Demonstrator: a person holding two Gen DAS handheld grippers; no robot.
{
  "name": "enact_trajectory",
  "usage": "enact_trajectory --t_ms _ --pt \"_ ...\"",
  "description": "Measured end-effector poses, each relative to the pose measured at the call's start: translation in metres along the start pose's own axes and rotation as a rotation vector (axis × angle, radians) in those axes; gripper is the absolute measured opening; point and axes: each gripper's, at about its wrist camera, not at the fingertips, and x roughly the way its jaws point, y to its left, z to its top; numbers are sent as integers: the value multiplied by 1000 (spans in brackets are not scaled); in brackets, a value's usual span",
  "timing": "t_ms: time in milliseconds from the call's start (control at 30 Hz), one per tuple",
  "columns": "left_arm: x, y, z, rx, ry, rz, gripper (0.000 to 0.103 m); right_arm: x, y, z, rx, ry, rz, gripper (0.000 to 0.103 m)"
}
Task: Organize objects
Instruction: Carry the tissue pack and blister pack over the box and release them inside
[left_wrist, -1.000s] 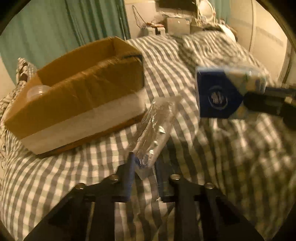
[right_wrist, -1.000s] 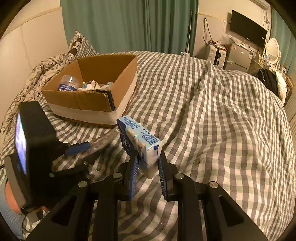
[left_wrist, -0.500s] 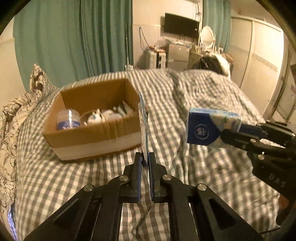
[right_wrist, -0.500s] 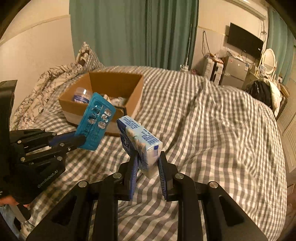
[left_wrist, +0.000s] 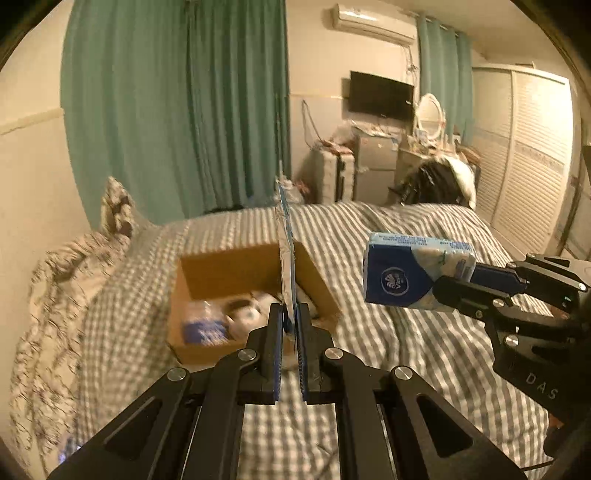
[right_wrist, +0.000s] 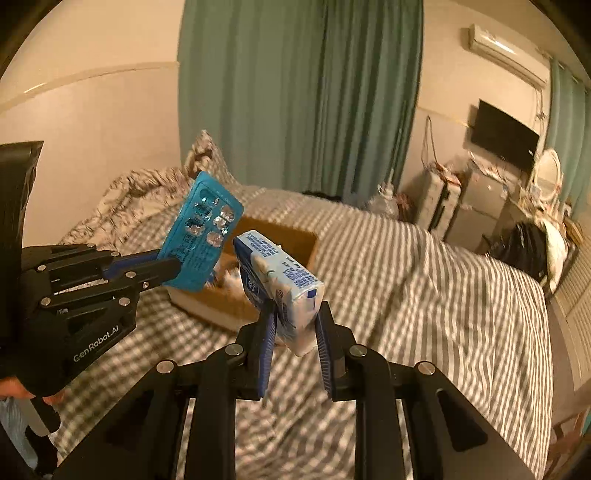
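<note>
Both my loads are up in the air, and the box lies dead ahead of my left jaws.

My left gripper (left_wrist: 290, 350) is clamped on the blister pack (left_wrist: 286, 258), held edge-on with its long axis pointing straight at the cardboard box (left_wrist: 255, 295) on the checked bed (left_wrist: 424, 350). My right gripper (right_wrist: 293, 350) grips the tissue pack (right_wrist: 280, 284), its length slanting up and left, box beyond it. I judge the left is nearer the box and better lined up to drop first.
</note>
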Motion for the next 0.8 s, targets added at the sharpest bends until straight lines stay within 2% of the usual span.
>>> enact_trajectory --t_ms 233,367,600,800 --pt "15 37 27 -34 -21 58 7 28 16 40 -40 -30 40 21" --pt "40 57 36 -55 -6 74 7 60 18 61 -29 -24 66 20" --pt "86 71 39 -78 37 67 7 114 15 80 -16 10 70 20" --pt "130 72 30 -73 103 44 7 164 12 82 -7 71 91 20"
